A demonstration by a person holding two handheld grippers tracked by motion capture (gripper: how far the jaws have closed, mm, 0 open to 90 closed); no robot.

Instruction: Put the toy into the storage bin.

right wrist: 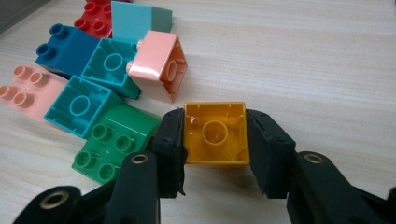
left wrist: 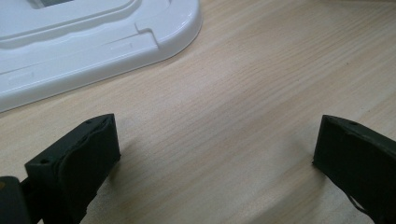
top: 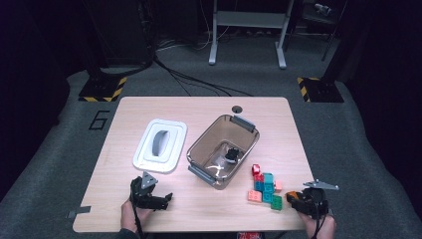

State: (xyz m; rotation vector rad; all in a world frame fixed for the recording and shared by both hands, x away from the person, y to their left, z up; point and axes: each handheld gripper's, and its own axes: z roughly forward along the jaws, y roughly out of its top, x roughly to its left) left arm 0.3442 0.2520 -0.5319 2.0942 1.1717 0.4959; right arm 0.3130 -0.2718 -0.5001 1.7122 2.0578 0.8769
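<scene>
Several coloured toy bricks (top: 264,186) lie in a cluster near the table's front right. My right gripper (top: 298,198) is just right of them, shut on an orange brick (right wrist: 215,134) whose hollow underside faces the camera. Beside it lie a green brick (right wrist: 114,142), two teal bricks (right wrist: 79,105) and pink ones (right wrist: 156,65). A clear brownish bin (top: 223,149) stands mid-table with a small black object (top: 232,155) inside. My left gripper (top: 158,199) rests open at the front left, nothing between its jaws, just short of the white lid (left wrist: 88,42).
The white lid (top: 160,145) with a grey handle lies left of the bin. Bare wood lies between the two grippers along the front edge. A round cable hole (top: 237,108) sits at the table's far edge. Beyond the table are cables and a metal frame.
</scene>
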